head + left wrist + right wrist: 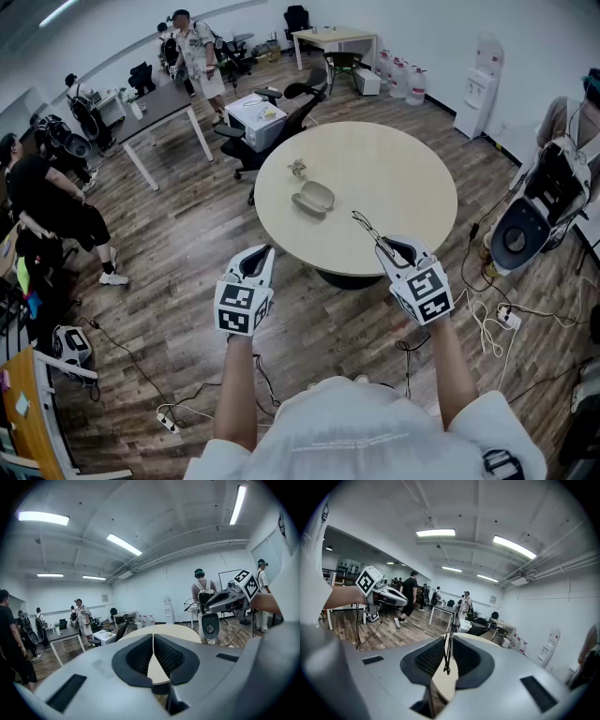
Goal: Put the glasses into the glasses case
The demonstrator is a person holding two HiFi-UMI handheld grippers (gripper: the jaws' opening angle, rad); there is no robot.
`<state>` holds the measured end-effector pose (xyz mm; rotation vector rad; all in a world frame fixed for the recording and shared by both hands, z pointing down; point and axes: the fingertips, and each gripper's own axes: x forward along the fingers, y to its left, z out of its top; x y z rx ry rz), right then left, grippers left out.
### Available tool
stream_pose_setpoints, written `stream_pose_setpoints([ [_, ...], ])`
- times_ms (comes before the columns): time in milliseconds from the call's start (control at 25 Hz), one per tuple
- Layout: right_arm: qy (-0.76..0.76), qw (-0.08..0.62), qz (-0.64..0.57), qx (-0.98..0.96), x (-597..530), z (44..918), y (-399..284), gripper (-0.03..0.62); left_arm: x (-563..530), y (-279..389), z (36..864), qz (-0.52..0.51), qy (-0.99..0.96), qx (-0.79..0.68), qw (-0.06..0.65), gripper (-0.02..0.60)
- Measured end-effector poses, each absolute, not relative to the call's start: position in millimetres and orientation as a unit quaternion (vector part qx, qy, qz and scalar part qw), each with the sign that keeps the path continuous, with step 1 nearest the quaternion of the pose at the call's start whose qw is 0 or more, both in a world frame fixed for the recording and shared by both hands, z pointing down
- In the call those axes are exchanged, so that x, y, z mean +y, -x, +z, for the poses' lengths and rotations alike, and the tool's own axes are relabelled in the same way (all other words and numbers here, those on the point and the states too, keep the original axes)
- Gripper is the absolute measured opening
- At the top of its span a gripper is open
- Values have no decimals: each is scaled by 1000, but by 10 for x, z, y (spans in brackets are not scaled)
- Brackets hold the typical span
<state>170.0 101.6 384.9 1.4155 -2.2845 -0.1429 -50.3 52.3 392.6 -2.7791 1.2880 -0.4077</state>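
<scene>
since the right jaws hold only a thin wire, the glasses want a gentle carry

where the right gripper (448, 638) closes, its jaws are clenched on a thin dark part of the glasses (446, 653), which stands upright between the pads. whether that part is a temple arm or the rim, i cannot tell. in the head view the rest of the frame pokes out past the jaw tips over the near edge of the desk (394, 178), seemingly clear of its top.

the left gripper (153, 637) has its jaws pressed together with nothing between them. it hangs off the desk's near left side, above the floor. the glasses case (313, 198) lies nearer the middle of the desk, well apart from the glasses. whether its lid is up is too small to tell.

the frame looks light, thin and springy, and the lenses are likely to scratch. pinched at one spot it can swing or fold at a hinge, so a hold near the hinge or bridge, never on a lens, seems safest. the case looks smooth and light and may slide when nudged, so the left jaws could steady its rim.
</scene>
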Motion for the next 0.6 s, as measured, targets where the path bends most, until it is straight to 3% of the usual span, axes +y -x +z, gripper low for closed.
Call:
stream_pose_setpoints([
  [600, -504, 210, -51, -836, 1015, 3860, -1388, 66, 544, 743, 3991, -127, 900, 415, 24, 17],
])
